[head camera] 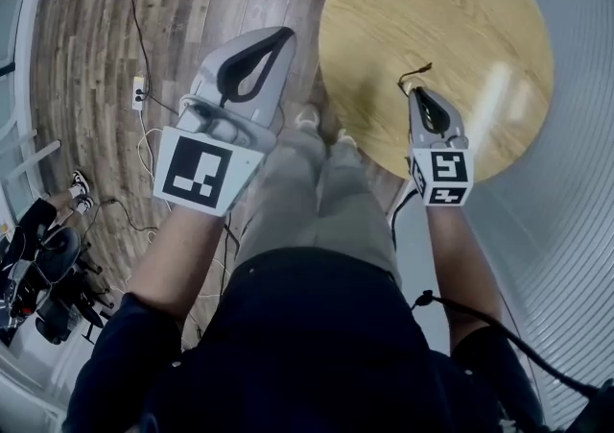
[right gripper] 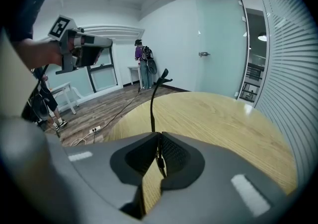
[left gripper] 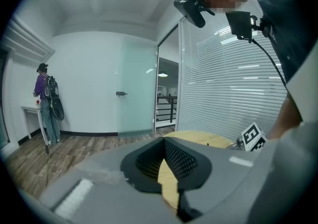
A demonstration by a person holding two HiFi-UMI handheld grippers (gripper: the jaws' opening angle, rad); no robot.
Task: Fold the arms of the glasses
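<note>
Glasses arm [right gripper: 152,103]: thin, black, hook-ended, standing upright from the right gripper [right gripper: 159,137], whose fingers [right gripper: 179,156] are closed on its lower end. Location: above the round bench [head camera: 451,9], just inside its near edge; the wood top runs on ahead to the far edge. Left gripper [left gripper: 164,139]: fingers closed together, holding nothing, off the bench's left edge, over the wooden floor [head camera: 86,28].

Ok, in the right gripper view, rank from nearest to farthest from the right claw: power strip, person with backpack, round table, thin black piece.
1. The thin black piece, pinched in the right claw itself.
2. The round table, directly below and ahead.
3. The power strip, on the floor to the left.
4. The person with backpack, at the far wall, left of centre.
</note>
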